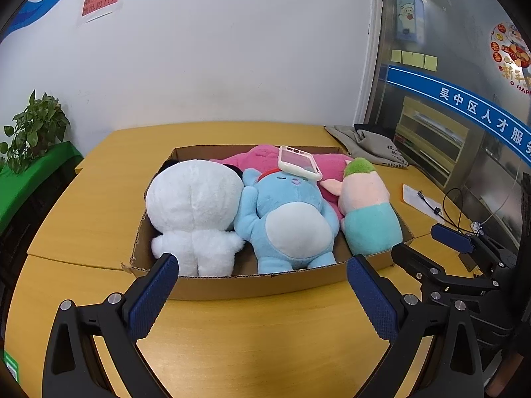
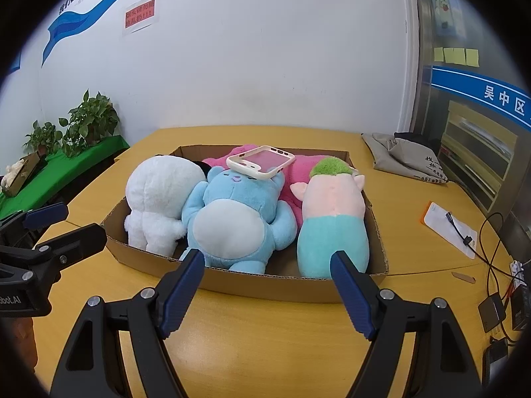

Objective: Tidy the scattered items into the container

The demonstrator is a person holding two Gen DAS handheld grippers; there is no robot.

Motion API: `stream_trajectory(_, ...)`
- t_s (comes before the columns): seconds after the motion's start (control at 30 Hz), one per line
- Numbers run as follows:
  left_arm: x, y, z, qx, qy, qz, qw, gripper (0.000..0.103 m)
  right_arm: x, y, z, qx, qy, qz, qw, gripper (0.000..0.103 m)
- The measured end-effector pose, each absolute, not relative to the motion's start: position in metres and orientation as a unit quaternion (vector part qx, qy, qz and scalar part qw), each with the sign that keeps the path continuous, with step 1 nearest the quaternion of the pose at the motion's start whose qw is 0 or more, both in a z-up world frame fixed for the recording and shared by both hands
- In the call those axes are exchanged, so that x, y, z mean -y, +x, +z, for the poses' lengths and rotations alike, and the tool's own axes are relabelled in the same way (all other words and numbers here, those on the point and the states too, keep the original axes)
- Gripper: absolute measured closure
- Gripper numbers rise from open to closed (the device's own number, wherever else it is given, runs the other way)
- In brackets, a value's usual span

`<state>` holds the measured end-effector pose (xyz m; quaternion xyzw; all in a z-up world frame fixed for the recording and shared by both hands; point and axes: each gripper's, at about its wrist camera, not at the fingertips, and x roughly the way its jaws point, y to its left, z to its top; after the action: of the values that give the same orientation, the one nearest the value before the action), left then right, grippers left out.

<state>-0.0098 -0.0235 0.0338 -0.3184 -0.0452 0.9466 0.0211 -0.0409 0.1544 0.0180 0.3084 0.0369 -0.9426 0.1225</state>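
While both tools are being held over the bare wooden table [image 1: 265, 348] on the near side of the cardboard box [image 1: 259, 282], nothing is being gripped by either. The left gripper [image 1: 260, 273] is being kept with its jaws wide apart; its blue pads [image 1: 152, 295] are being shown just in front of the box's near wall, touching nothing. The right gripper [image 2: 267, 270] is likewise being held with its jaws spread wide and empty, just short of the same wall.

Relative to the box, every item is being seen inside. At the box's left end a white plush [image 1: 195, 209] is being shown lying with its back up, beyond the left gripper's left finger. At the box's middle a blue plush [image 1: 288, 222] is being shown on its back, pressed against the white one and lying beyond the gap between each gripper's fingers. A phone in a pale case [image 1: 298, 162] is being carried on the blue plush's head, tilted, toward the box's far side. A pink plush [image 1: 252, 159] is being partly hidden beneath them along the box's far wall. At the box's right end a pink-and-teal plush with green hair [image 1: 365, 205] is being shown lying lengthwise, just beyond the right gripper's right finger.

To the right of the box, well apart, a grey cloth bag [image 1: 368, 144] is being seen on the table.
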Motion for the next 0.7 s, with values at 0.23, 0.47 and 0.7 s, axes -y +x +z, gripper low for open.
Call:
stream_trajectory(0.23, 0.0219, -0.012, 0.0311, 0.045, -0.322, 0.945, 0.027, 0.0, -0.1564, -0.0441, 0.014, -0.036, 0.313, -0.941, 0.122, 0.025)
stream_trajectory(0.47, 0.0199, -0.0118, 0.0307, 0.042, -0.322, 0.945, 0.023, 0.0, -0.1572, -0.0453, 0.0106, -0.033, 0.316, -0.94, 0.123, 0.025)
stream_trajectory(0.7, 0.0195, -0.0098, 0.0304, 0.042, -0.321, 0.946, 0.017, 0.0, -0.1583, -0.0446, 0.0101, -0.03, 0.317, -0.94, 0.125, 0.025)
